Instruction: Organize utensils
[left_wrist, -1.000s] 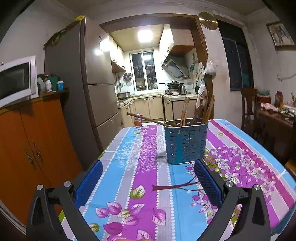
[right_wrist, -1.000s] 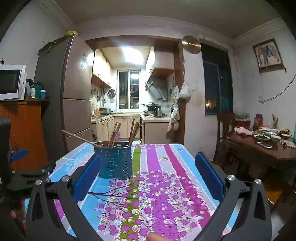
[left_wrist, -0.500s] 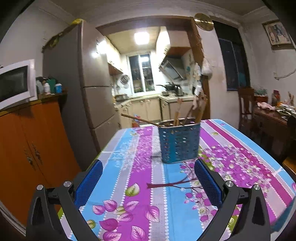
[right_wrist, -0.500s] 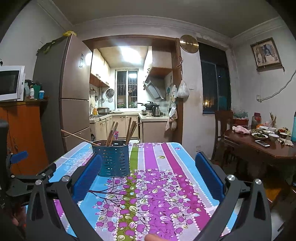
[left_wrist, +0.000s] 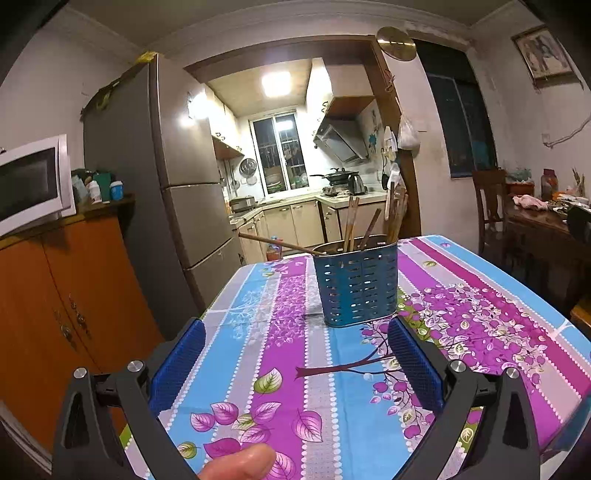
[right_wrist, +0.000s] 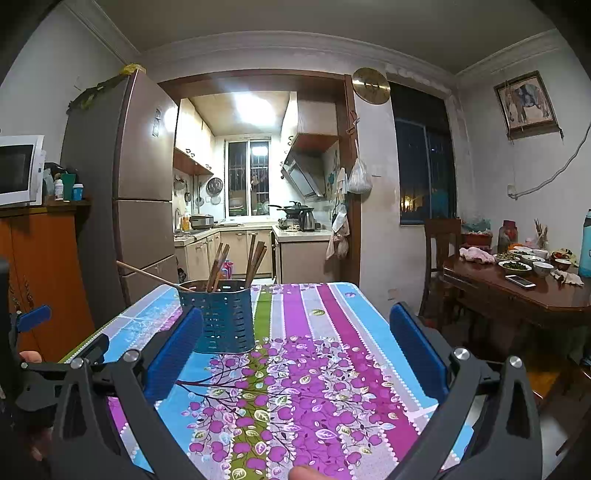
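A blue perforated utensil holder (left_wrist: 357, 286) stands upright on the flowered tablecloth (left_wrist: 288, 354), holding several wooden chopsticks (left_wrist: 351, 225); one chopstick (left_wrist: 277, 243) leans far out to the left. My left gripper (left_wrist: 295, 354) is open and empty, a short way in front of the holder. In the right wrist view the holder (right_wrist: 221, 317) stands left of centre, just beyond the left finger. My right gripper (right_wrist: 295, 339) is open and empty above the cloth. The left gripper's body (right_wrist: 33, 350) shows at the left edge.
An orange cabinet (left_wrist: 55, 314) with a microwave (left_wrist: 29, 184) and a tall fridge (left_wrist: 166, 192) stand to the left. A dark dining table (right_wrist: 517, 288) with dishes and a chair (right_wrist: 439, 251) stand to the right. The kitchen lies behind.
Both grippers have drawn back and risen slightly from the holder. The holder and chopsticks have not moved. Both grippers stay open.
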